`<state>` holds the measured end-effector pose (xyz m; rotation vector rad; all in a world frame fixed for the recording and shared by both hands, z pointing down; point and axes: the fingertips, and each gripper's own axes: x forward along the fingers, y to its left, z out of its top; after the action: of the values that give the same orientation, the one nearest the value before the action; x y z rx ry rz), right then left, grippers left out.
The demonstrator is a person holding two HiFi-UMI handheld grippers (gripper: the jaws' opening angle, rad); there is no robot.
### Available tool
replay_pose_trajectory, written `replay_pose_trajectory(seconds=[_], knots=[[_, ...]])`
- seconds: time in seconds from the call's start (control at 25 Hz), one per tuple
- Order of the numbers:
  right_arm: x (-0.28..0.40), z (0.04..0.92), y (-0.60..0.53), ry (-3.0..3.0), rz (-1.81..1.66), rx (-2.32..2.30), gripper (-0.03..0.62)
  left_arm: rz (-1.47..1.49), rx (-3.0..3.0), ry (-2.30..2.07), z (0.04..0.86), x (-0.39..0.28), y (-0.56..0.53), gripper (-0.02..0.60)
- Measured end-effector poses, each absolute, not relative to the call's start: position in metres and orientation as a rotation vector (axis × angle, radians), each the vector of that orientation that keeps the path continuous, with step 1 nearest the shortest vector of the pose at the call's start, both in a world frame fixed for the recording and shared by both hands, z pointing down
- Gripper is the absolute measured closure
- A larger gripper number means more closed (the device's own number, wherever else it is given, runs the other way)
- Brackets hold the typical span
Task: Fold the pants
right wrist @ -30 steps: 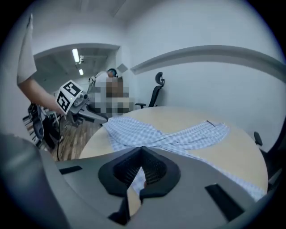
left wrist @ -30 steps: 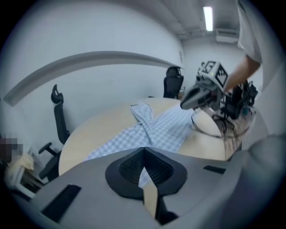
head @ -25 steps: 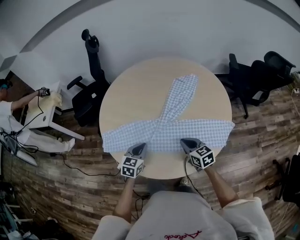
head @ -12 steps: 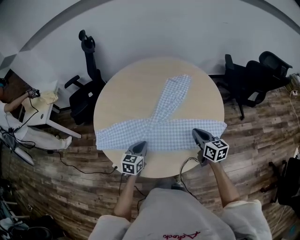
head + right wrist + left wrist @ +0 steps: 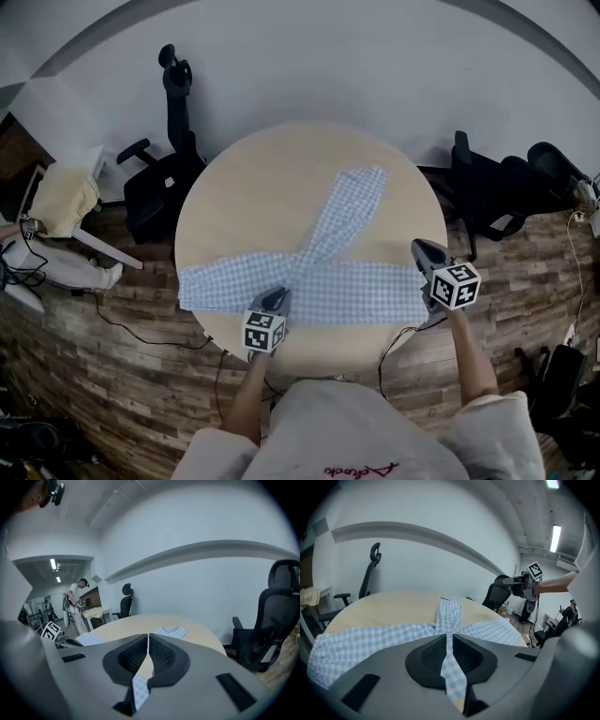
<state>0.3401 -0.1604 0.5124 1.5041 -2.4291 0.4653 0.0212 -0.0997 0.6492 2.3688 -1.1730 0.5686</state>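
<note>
**Head view:** The checked pants [image 5: 328, 279] lie flat on the round table [image 5: 272, 178]. A long band runs along the near edge, and the far leg [image 5: 354, 202] angles away across the top. The left gripper [image 5: 276, 298] meets the cloth's near edge about midway. The right gripper [image 5: 419, 247] is at the cloth's right end, by the table's rim.

**Left gripper view:** The jaws are pressed together on a narrow strip of the checked fabric, which runs out between the pads. The pants [image 5: 370, 639] look smooth and thin.

**Right gripper view:** The jaws are also together, with a small corner of checked cloth nipped low between them. Only the far leg's end [image 5: 171, 631] shows clearly beyond.

The step in hand looks like the first fold, though it may only be a straightening pull. The next move calls for lifting the right end and carrying it over onto the left, with the edges matched.
</note>
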Motion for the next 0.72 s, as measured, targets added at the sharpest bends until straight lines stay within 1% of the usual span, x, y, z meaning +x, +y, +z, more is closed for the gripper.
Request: replay_pose_trajectory(seconds=[0.16, 0.32, 0.56, 0.72], knots=[[0.341, 0.497, -0.208, -2.401, 0.405, 1.514, 0.563, 0.49, 2.326, -1.213, 0.653, 0.013, -0.119, 0.548], [0.328, 0.497, -0.239, -2.406, 0.378, 1.501, 0.565, 0.485, 2.297, -1.243, 0.658, 0.006, -0.131, 0.548], [0.298, 0.531, -0.272, -2.425, 0.358, 1.289, 0.565, 0.543, 2.223, -1.298, 0.67, 0.0, -0.141, 0.548], [0.293, 0.558, -0.301, -2.433, 0.35, 1.151, 0.565, 0.59, 2.161, -1.331, 0.678, 0.008, -0.146, 0.548]])
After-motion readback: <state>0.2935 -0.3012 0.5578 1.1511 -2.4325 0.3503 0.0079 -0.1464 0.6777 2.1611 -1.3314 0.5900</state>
